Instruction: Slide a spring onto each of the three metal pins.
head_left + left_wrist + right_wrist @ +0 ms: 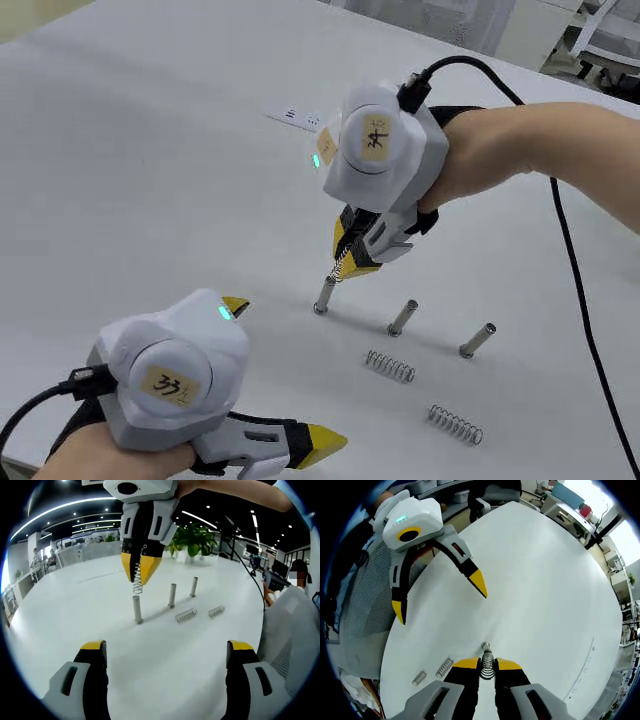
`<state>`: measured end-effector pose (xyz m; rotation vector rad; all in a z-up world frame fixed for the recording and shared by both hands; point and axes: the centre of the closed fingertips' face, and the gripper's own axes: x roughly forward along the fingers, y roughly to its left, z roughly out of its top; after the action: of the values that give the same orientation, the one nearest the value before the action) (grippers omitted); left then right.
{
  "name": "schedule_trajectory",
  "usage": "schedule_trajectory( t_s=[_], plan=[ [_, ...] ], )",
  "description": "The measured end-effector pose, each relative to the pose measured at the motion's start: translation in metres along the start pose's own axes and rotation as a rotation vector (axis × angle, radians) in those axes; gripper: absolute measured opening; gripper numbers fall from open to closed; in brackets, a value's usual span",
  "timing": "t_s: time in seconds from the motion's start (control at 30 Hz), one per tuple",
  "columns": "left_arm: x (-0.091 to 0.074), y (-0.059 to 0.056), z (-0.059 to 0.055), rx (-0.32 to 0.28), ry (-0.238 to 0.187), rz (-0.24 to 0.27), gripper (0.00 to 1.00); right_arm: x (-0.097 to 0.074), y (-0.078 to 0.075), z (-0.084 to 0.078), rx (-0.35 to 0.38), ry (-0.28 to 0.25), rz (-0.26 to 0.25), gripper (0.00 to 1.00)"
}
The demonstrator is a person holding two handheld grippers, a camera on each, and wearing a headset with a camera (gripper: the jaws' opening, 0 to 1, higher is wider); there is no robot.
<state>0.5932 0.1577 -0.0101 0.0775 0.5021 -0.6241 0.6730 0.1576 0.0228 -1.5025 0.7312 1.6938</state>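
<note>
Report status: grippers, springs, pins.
Right gripper shut on spring, just above end pin, not yet on. Left gripper open, holding nothing. Two springs loose on table beside two bare pins. Nothing blocking.

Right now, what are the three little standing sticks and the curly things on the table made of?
The three pins look like bare metal: grey, smooth, glinting along their sides. The loose springs, and the spring held in the right hand-held gripper, look like thin silvery coiled wire, probably steel. The table has a matte white top, maybe laminate or paint; I can't tell.
</note>
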Motion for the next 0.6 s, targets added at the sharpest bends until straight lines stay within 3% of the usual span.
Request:
schedule_trajectory(
  t_s=[0.6],
  plan=[
    [0.0008, 0.0, -0.0085, -0.019, 0.011, -0.005, 0.97, 0.0065, 0.0056, 0.0064, -0.012, 0.013, 0.027, 0.07]
  ],
)
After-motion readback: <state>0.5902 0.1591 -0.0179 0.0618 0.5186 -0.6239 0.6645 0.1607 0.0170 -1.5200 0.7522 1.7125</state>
